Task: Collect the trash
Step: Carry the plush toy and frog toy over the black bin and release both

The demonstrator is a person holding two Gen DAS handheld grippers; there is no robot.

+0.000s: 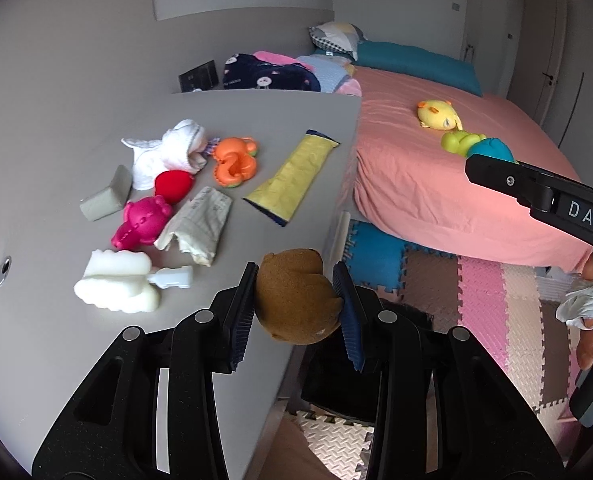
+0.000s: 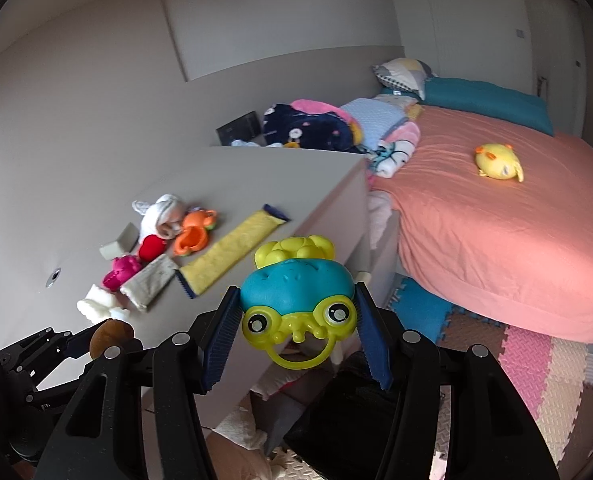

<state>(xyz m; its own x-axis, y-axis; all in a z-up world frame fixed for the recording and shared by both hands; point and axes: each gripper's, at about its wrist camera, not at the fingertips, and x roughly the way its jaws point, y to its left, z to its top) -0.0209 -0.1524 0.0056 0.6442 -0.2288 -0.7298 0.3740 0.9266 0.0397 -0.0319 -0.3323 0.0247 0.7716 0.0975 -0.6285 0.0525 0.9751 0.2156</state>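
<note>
Nearest the left camera, the left gripper (image 1: 296,300) is clenched on a brown spongy lump (image 1: 296,300), its two blue pads pressing the sides; the lump hangs over the edge of the grey table (image 1: 76,92), above a dark opening on the floor that may be a bin, though I cannot tell. The right gripper (image 2: 298,314) grasps a blue-and-green frog toy (image 2: 298,300) by its rounded head, also clear of the table edge.

The frog's head is smooth and domed, so I judge it the likelier to squirm out of the pads if the hand swings or rolls quickly. It also looks like a toy, not rubbish; dropping it with the trash would be a sorting error. The soft lump could spring free if the squeeze eases over the wrong spot, landing on the foam floor mats (image 1: 476,288).

Further out on the table lie the crumpled paper (image 1: 200,224), the yellow wrapper (image 1: 292,176) and white foam pieces (image 1: 116,288), mixed among a pink toy (image 1: 140,222) and an orange toy (image 1: 234,160). A careless reach there could snag a toy or sweep something off the edge. Beyond, the bed (image 1: 436,168) holds a yellow plush (image 1: 438,114)
</note>
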